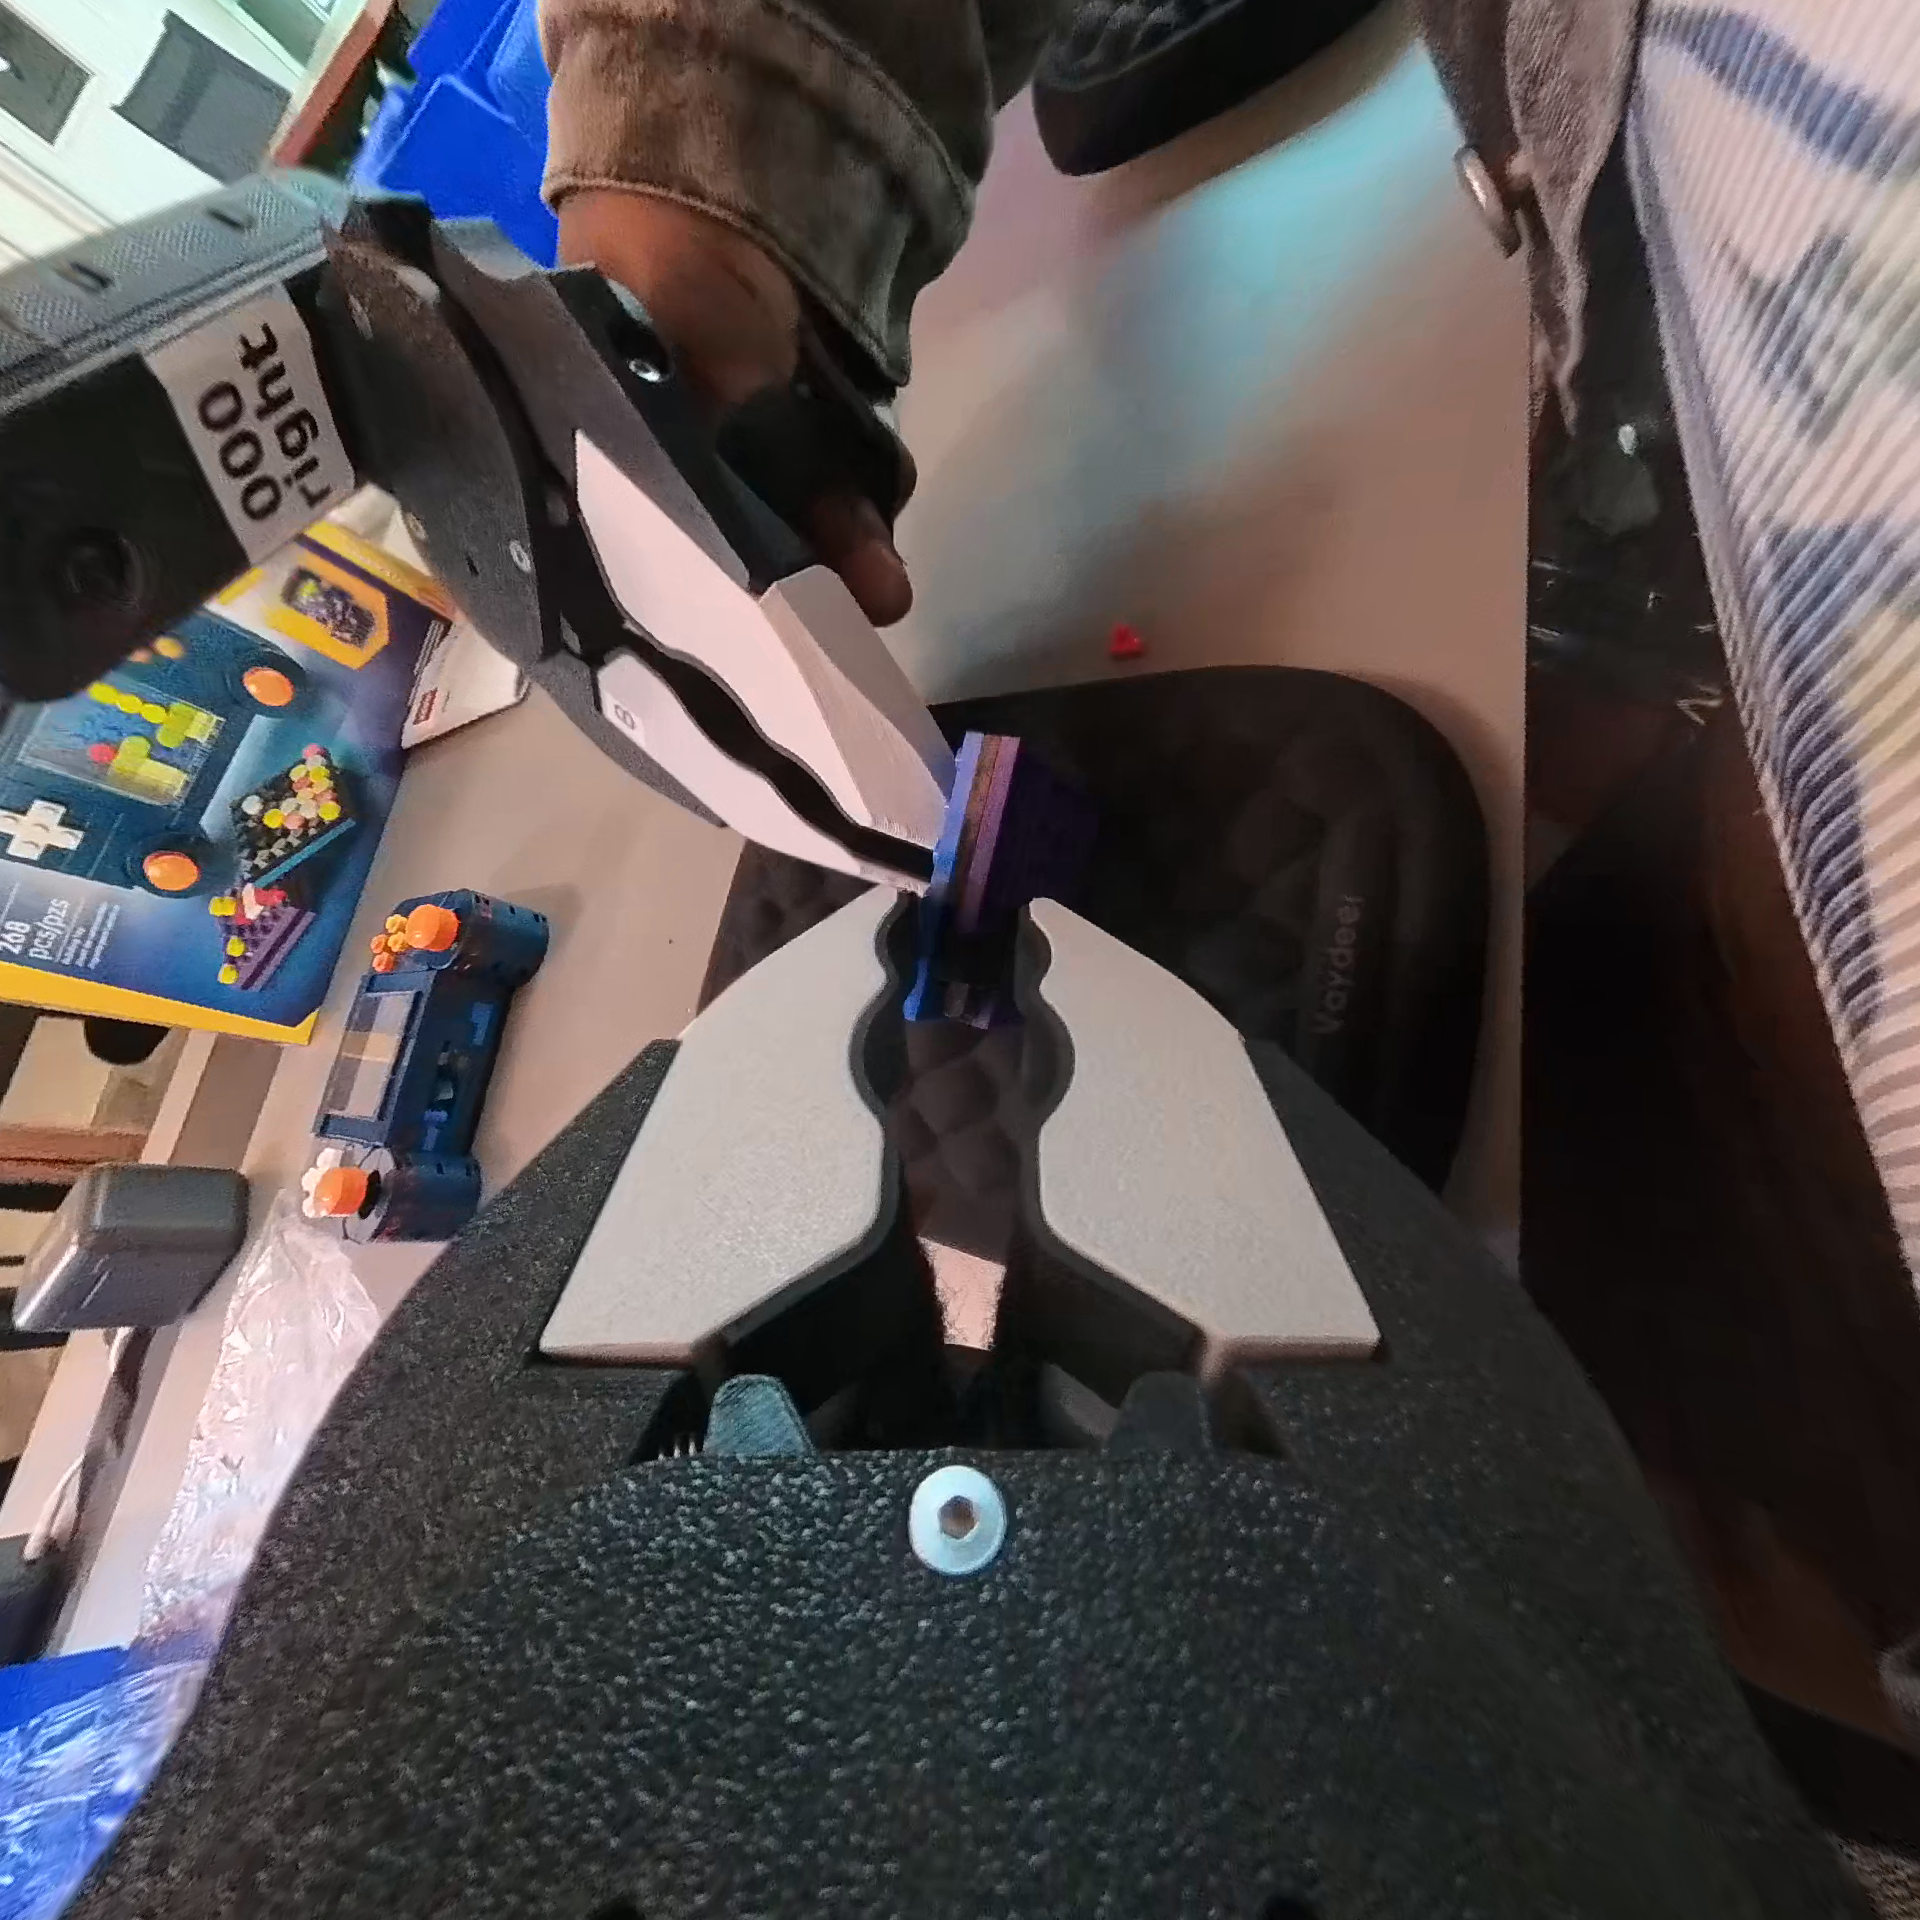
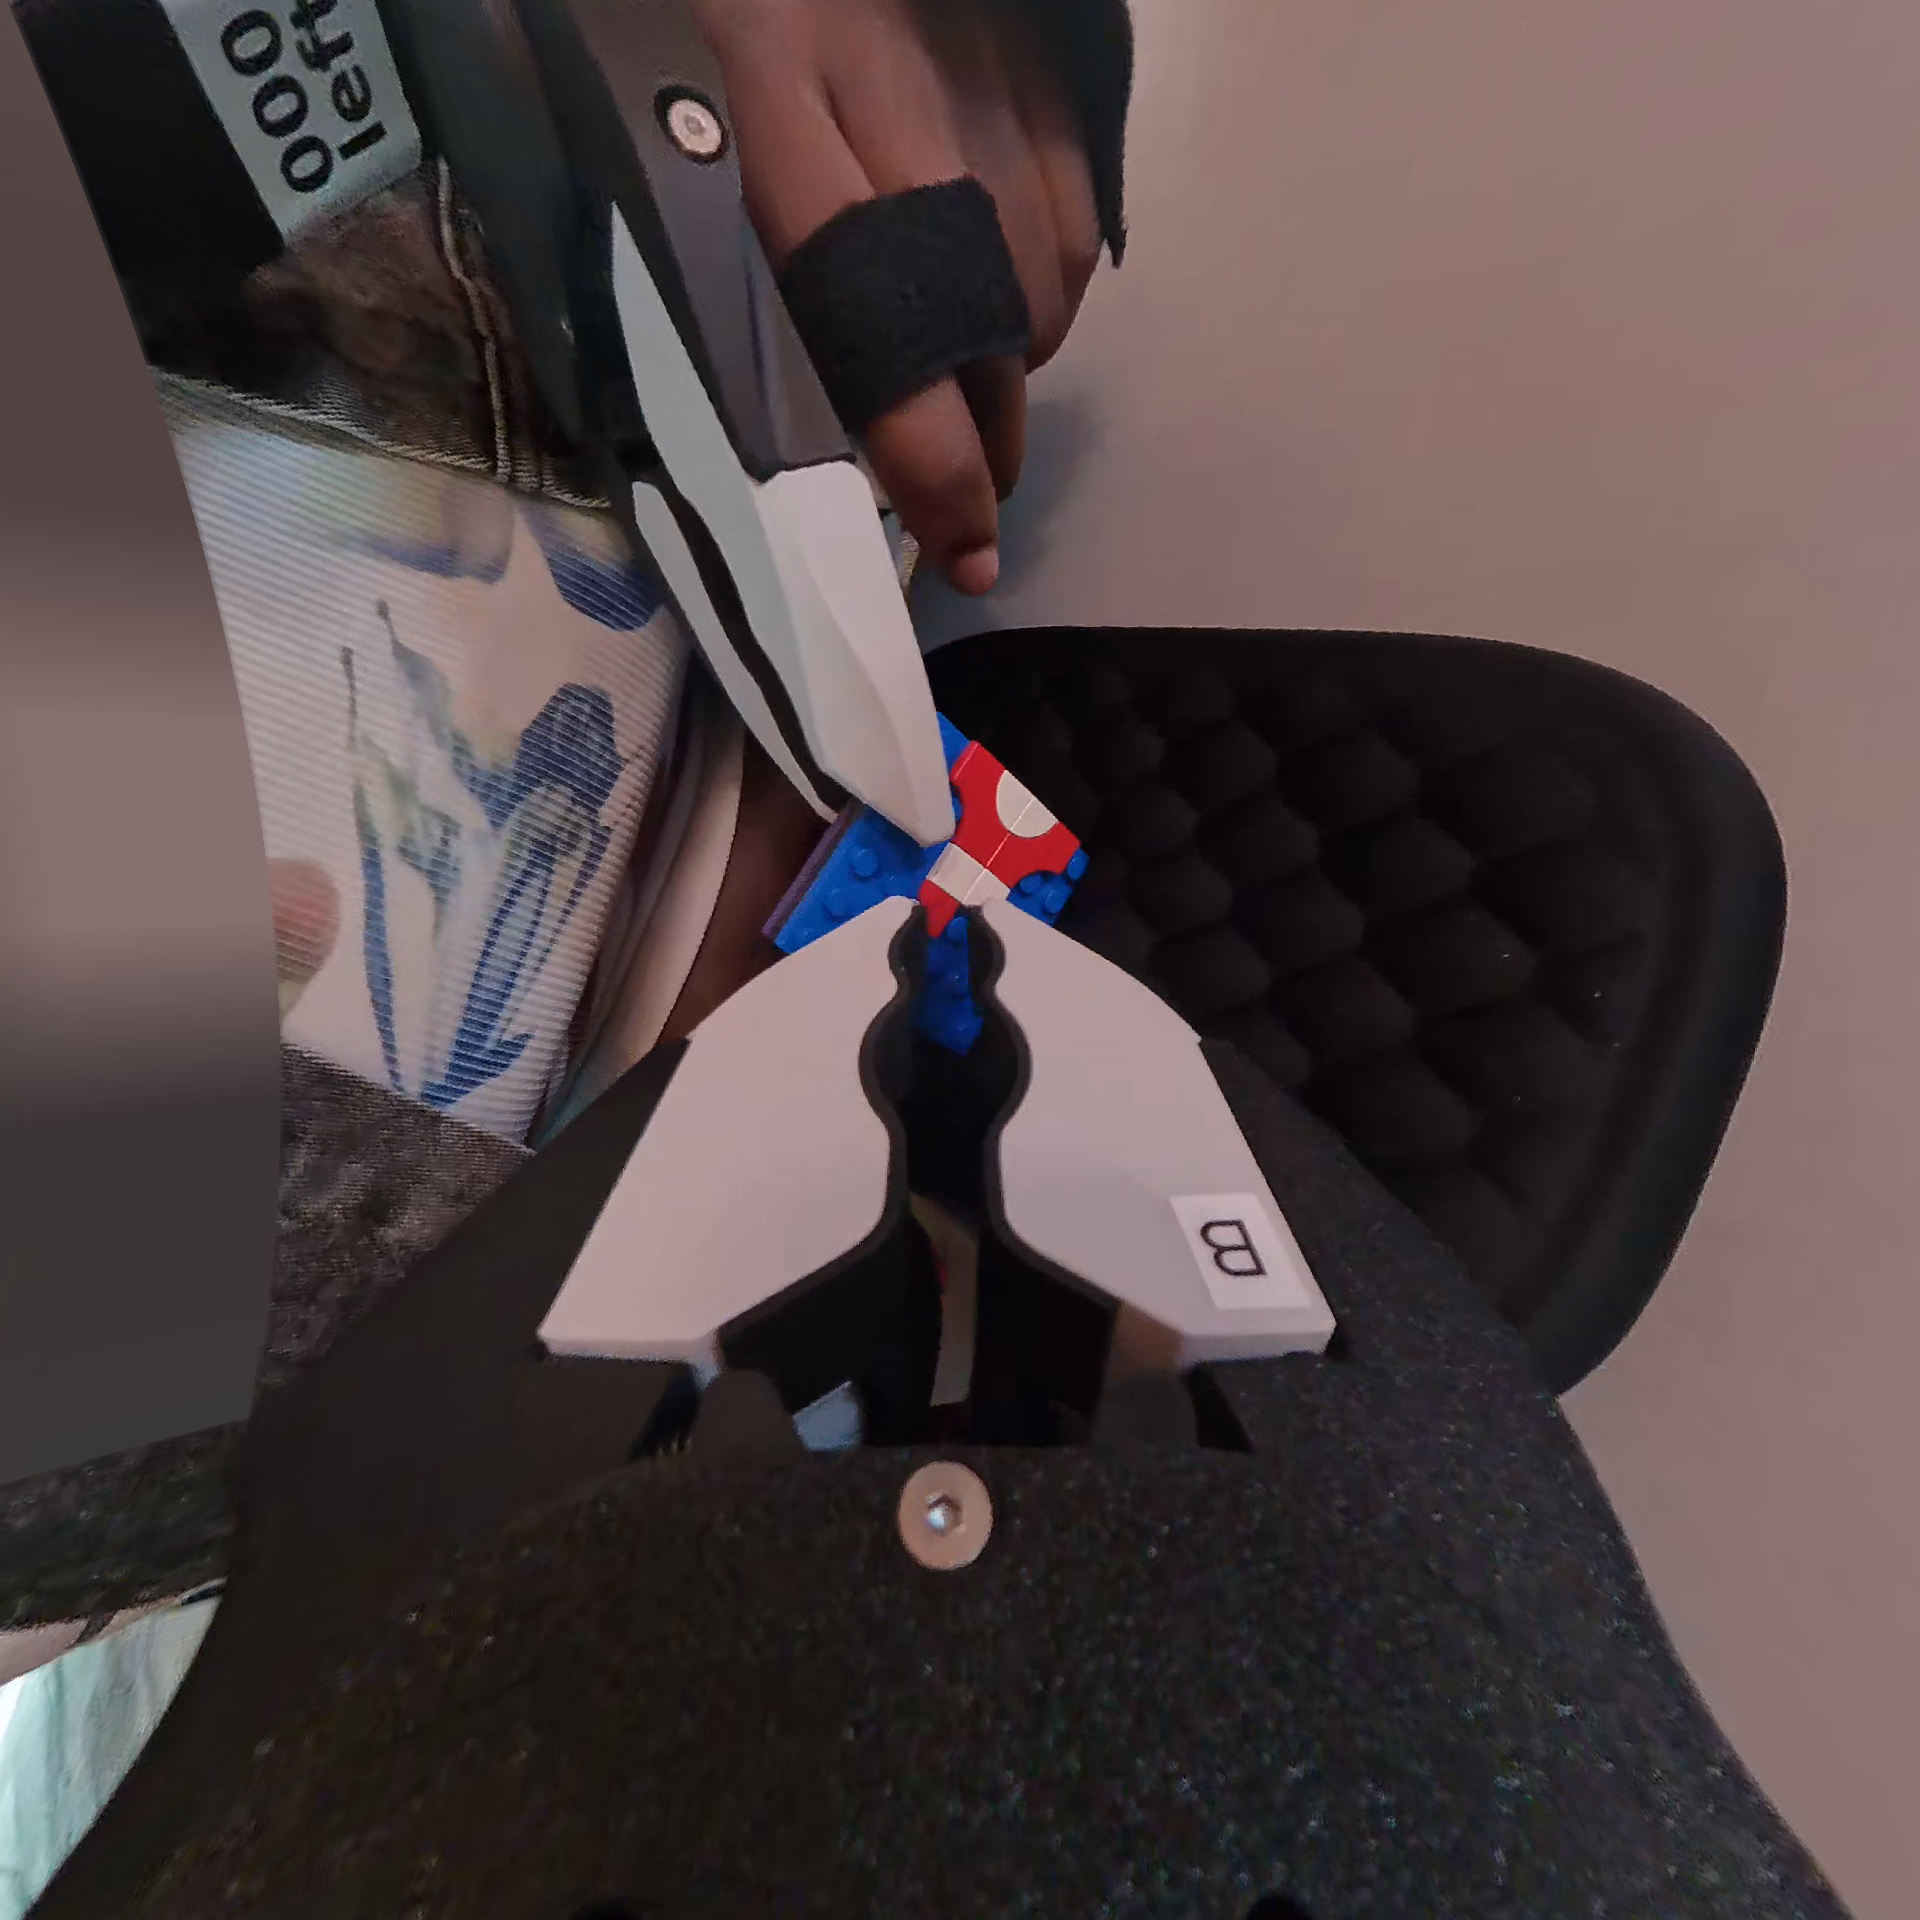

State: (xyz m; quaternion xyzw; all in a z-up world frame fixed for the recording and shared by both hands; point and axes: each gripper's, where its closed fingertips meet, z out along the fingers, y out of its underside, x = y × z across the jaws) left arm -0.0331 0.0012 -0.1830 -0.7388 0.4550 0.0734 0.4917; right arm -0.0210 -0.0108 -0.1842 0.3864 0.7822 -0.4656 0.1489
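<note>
Working low over a pale bench (image 1: 1195,468), directly above a black quilted pad (image 2: 1403,883) that lies beyond and beneath both sets of tips, probably laid there to cushion and catch small parts.

Well off to the left of the left jaws, lying flat: a printed toy box (image 1: 125,831), and nearer than it a dark blue brick-built controller (image 1: 426,1049) with orange buttons. Both parked apart, clear of the working spot.

Between the jaws, lifted clear of the pad: a blue studded plate (image 2: 857,868), turned edge-on to the left jaws and studs-on to the right ones, so that one side steadies while the other reaches the studded face.

Left jaws closed across the plate's thickness, clamping it near one edge. Right jaws drawn almost together, tips at the foot of the red and white tiles (image 2: 1003,821) seated on the plate. Seemingly pinching that tile stem, though the tips hide the contact itself.

Far beyond the left jaws, alone on the bench past the pad: a tiny red piece (image 1: 1122,639).

As to pose: right hand (image 1: 769,416) wrapped round its grip, sleeve at the wrist, tool slanting down toward the left jaws' tips so the two pairs meet at nearly a right angle. Left hand (image 2: 935,312) likewise angled down, a black band round one finger, that fingertip stretched out beside the tool.
</note>
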